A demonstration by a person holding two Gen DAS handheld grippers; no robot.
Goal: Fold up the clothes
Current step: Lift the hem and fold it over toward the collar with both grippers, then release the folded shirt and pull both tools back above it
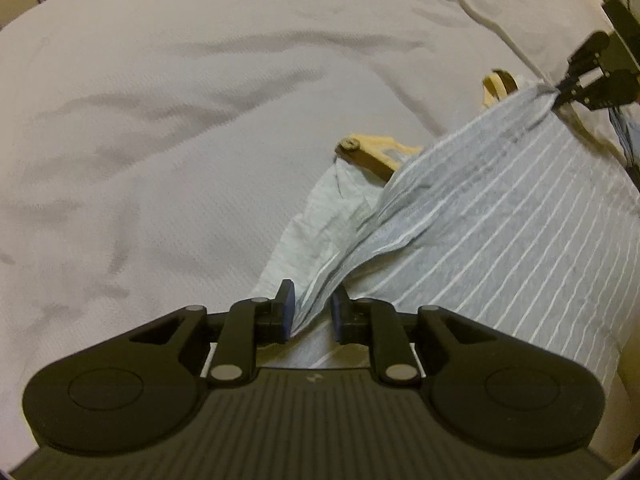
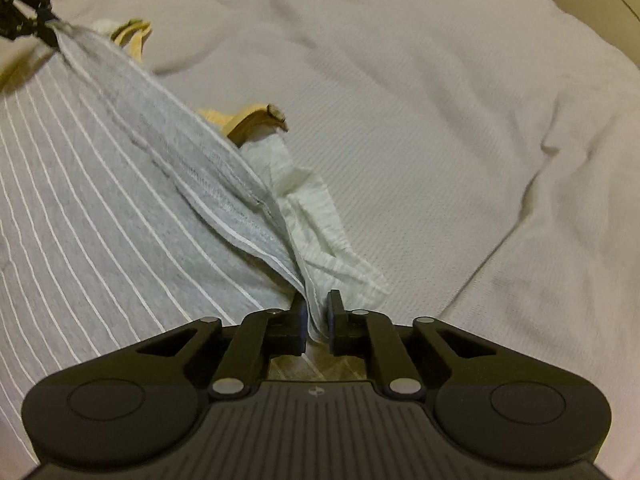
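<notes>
A grey garment with thin white stripes (image 1: 500, 216) is stretched between both grippers above the bed. My left gripper (image 1: 312, 312) is shut on one corner of its edge, the cloth bunched between the blue pads. My right gripper (image 2: 318, 316) is shut on the opposite corner. Each gripper shows in the other's view: the right gripper (image 1: 568, 84) at the far right, the left gripper (image 2: 44, 20) at the top left. In the right wrist view the striped garment (image 2: 100, 200) fills the left side. A paler piece of cloth (image 1: 320, 216) lies under the taut edge.
A white textured bedspread (image 1: 180, 120) covers the bed, wrinkled in places. A tan item with straps and a round button (image 1: 372, 152) pokes out from under the garment; the same tan item (image 2: 256, 118) is near centre left. A pillow edge (image 2: 560, 160) rises on the right.
</notes>
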